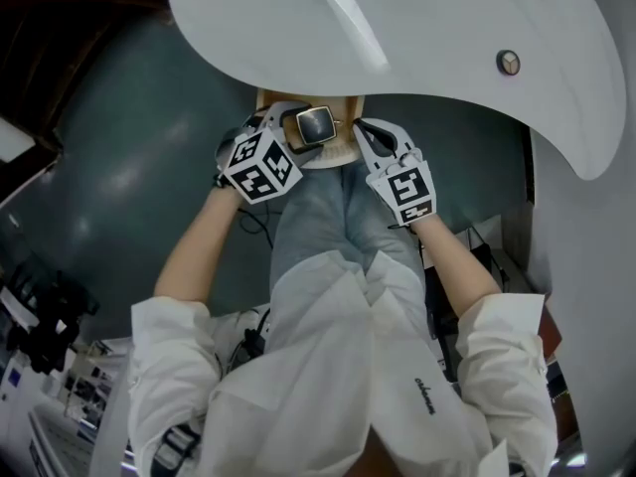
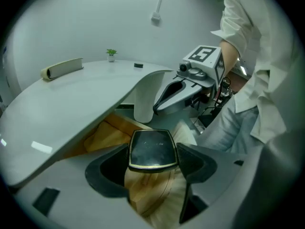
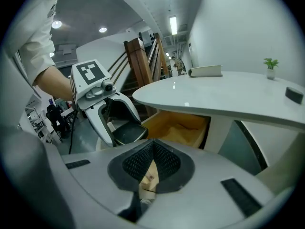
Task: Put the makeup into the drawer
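Our left tongs (image 2: 153, 162) grasp the compact (image 2: 152, 147) by its edges; tilted down, it can slip out before the drawer (image 2: 108, 133) at 10 o'clock. Beside them our right tongs (image 3: 151, 151) are clenched, empty.

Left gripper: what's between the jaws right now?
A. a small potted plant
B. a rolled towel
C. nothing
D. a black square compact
D: in the left gripper view, the left gripper has its jaws closed on both sides of a black, gold-rimmed compact, with the open wooden drawer just beyond it.
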### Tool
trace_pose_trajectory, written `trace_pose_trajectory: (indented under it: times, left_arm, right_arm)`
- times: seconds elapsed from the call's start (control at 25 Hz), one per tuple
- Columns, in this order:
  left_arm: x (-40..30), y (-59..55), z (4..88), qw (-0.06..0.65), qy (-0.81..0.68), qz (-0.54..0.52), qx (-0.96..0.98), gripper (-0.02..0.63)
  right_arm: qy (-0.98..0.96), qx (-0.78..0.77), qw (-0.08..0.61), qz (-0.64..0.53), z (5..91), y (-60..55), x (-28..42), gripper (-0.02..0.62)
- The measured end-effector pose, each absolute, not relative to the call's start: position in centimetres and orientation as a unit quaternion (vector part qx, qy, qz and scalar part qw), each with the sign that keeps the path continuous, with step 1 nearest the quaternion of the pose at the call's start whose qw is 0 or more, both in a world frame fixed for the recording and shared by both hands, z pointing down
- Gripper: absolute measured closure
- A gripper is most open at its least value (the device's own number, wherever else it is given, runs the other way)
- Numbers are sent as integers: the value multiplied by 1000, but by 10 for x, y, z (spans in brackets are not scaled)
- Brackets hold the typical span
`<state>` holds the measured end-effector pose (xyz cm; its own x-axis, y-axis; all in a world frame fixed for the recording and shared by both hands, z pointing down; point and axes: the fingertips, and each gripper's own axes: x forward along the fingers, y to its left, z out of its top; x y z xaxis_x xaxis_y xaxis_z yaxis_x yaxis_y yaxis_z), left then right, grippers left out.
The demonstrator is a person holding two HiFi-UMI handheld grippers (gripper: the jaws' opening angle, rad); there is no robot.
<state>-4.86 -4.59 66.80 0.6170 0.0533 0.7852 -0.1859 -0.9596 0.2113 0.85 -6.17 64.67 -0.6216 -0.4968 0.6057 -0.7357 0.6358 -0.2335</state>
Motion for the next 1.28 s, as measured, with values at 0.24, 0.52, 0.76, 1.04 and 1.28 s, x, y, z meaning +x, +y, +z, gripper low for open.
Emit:
trace_pose_trajectory:
  times: [0.24,0.52,0.76,1.04,1.28]
  left_arm:
    - [-39,-56,701,82,5,480,873,276]
    - [-52,-68,719,83,35,508,856,276]
    - [-42,-72,723,45,54,514,855,276]
    - [-24,-72,752,11,77,533,842,276]
    - [-18,-73,783,-9,98,543,834,276]
  right_arm:
    - [-865,356,263,237,669,-75,21,578]
    - [-861,364,258,245,675,-95,6,578]
    - [-861,370,250,246,674,-95,3,578]
    - [-854,383,243,254,675,-91,10,578]
    - [-850,389,241,261,684,-85,13,578]
